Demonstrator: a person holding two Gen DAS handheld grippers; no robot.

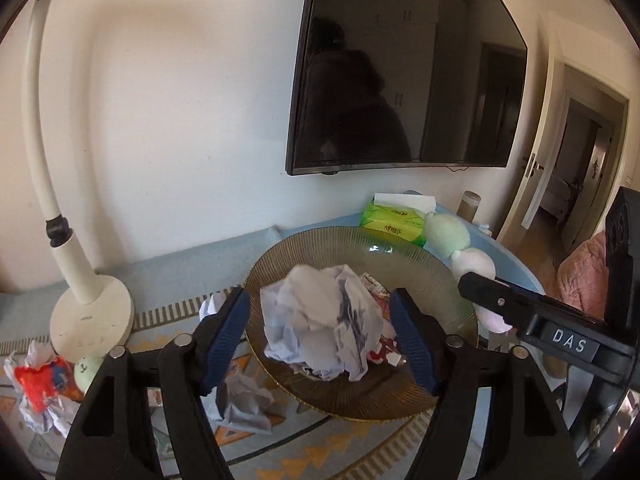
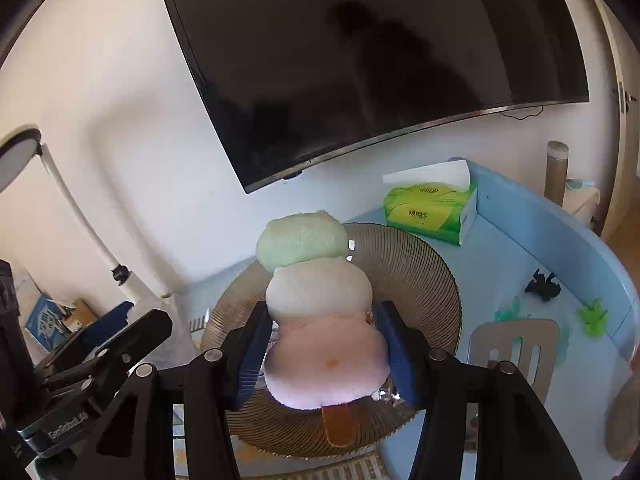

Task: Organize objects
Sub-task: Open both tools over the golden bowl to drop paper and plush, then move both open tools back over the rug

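A ribbed amber glass plate [image 1: 420, 256] lies on the patterned mat. My left gripper [image 1: 320, 332] hangs above it with the blue pads on either side of a crumpled white paper ball [image 1: 320, 320]; the pads look closed on it. Under the ball lies more crumpled printed paper [image 1: 376, 292]. My right gripper [image 2: 320, 344] is shut on a plush dango skewer toy [image 2: 320, 312] of green, white and pink balls with a brown stick, held over the same plate [image 2: 416, 280]. The toy also shows in the left wrist view [image 1: 468, 256] beside the right gripper's finger.
A white desk lamp base [image 1: 92, 316] stands at left, with crumpled papers [image 1: 36, 388] and another paper ball [image 1: 248, 404] on the mat. A green tissue pack [image 2: 432, 208] sits behind the plate. A small chair [image 2: 516, 344], toy figures [image 2: 544, 284] and a blue raised edge [image 2: 580, 232] lie right. A TV [image 1: 404, 68] hangs on the wall.
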